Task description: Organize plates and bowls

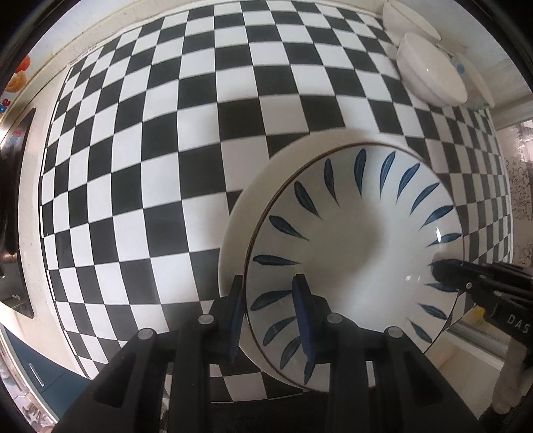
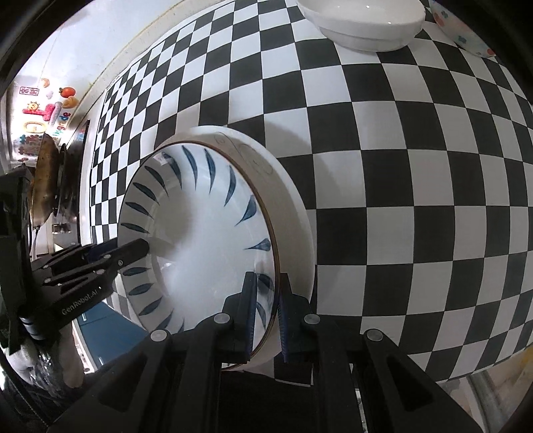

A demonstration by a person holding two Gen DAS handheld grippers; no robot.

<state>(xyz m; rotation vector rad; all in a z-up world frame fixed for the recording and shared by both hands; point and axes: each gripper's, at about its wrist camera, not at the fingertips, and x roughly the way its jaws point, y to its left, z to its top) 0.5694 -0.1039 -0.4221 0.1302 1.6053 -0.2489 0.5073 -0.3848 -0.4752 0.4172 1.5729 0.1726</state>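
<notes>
A white bowl with blue leaf strokes inside [image 1: 359, 239] is held above the checkered cloth [image 1: 166, 150]. My left gripper [image 1: 269, 316] is shut on its near rim, one finger inside and one outside. My right gripper [image 1: 443, 269] grips the opposite rim. In the right wrist view the same bowl [image 2: 206, 239] fills the middle, my right gripper [image 2: 268, 309] is shut on its rim, and my left gripper [image 2: 133, 249] holds the far side. Two white bowls [image 1: 429, 70] stand at the cloth's far right corner.
A stack of white bowls [image 2: 363, 23] and a spotted bowl [image 2: 463, 30] sit at the far edge in the right wrist view. A dark stove with a pan [image 2: 50, 180] lies left of the cloth. The counter edge runs beside the cloth.
</notes>
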